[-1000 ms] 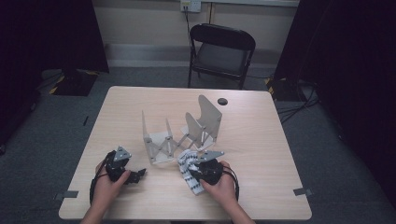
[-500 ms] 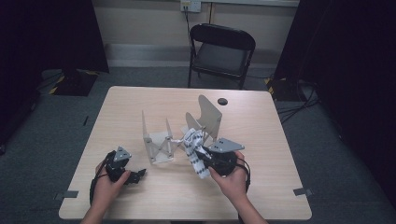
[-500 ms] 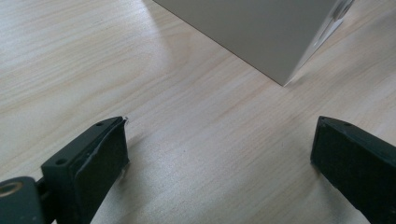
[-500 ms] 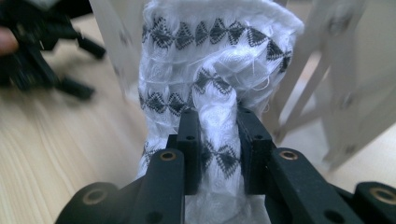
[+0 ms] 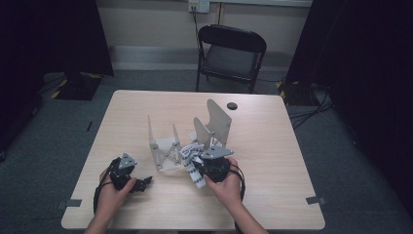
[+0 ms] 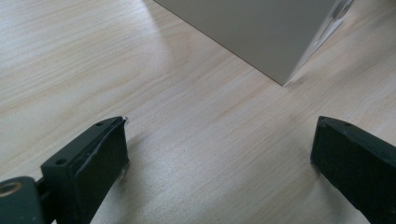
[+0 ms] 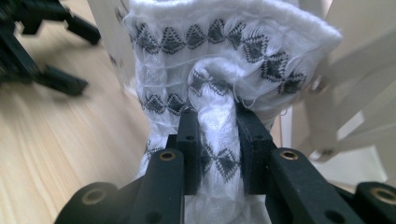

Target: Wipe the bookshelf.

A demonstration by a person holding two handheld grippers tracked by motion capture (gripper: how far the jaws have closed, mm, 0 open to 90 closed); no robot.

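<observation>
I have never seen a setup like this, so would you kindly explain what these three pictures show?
A person sits at a wooden table with a hand-held two-jaw gripper in each hand. The high view looks down from above; the other two come from cameras riding on each gripper. The left gripper rests low over the table, jaws open on nothing. The right gripper is clamped on a white cloth patterned with black diamonds, beside a pale folding rack. A small dark disc lies near the far edge.
</observation>
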